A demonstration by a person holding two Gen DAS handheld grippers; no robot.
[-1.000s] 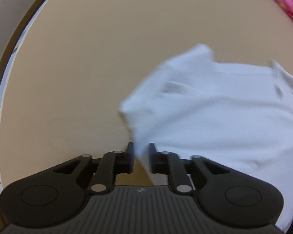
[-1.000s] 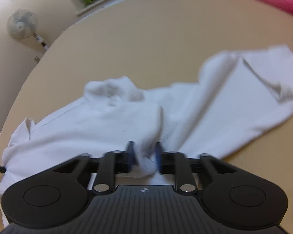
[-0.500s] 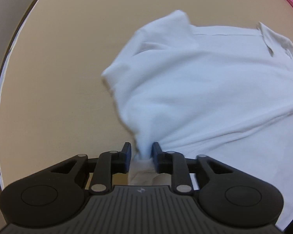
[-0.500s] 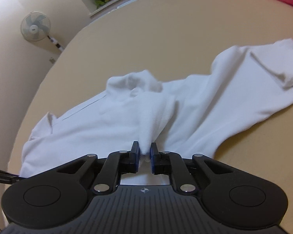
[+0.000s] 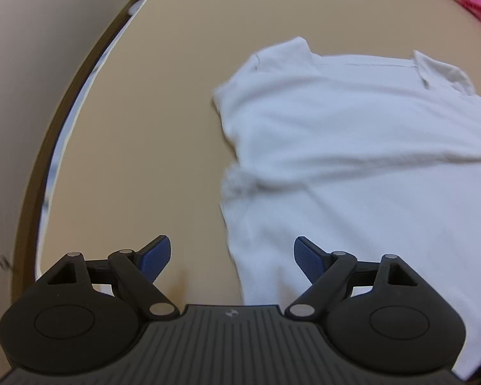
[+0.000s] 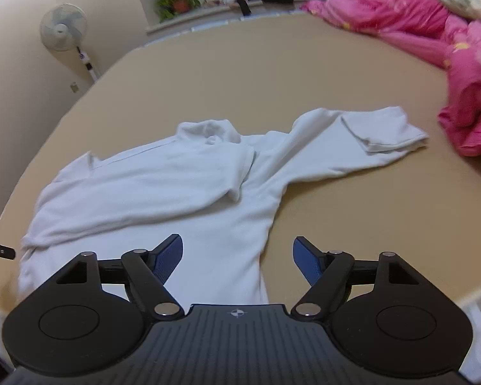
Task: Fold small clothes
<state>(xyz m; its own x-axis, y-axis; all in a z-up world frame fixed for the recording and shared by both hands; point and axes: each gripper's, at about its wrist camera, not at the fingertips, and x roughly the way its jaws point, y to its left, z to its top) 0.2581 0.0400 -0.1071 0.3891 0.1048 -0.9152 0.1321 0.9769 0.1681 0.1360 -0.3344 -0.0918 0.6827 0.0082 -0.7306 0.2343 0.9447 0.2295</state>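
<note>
Tan bed [image 6: 304, 64] carries the white shirt [image 6: 176, 192] spread flat. Only right view shows pink quilt [image 6: 433, 32] beyond shirt, fan [image 6: 63, 27] & plant [image 6: 176, 0] further off. Left gripper [image 5: 232, 255] & right gripper [image 6: 237, 255]: fingers just sprang wide apart, nothing gripped, shirt lying under both.

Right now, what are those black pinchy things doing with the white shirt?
A person is folding a small white shirt on a tan table with a gripper in each hand. Both the left gripper and the right gripper have just opened, and nothing is between their jaws. The shirt lies loose, one sleeve stretched toward a pink blanket.
</note>
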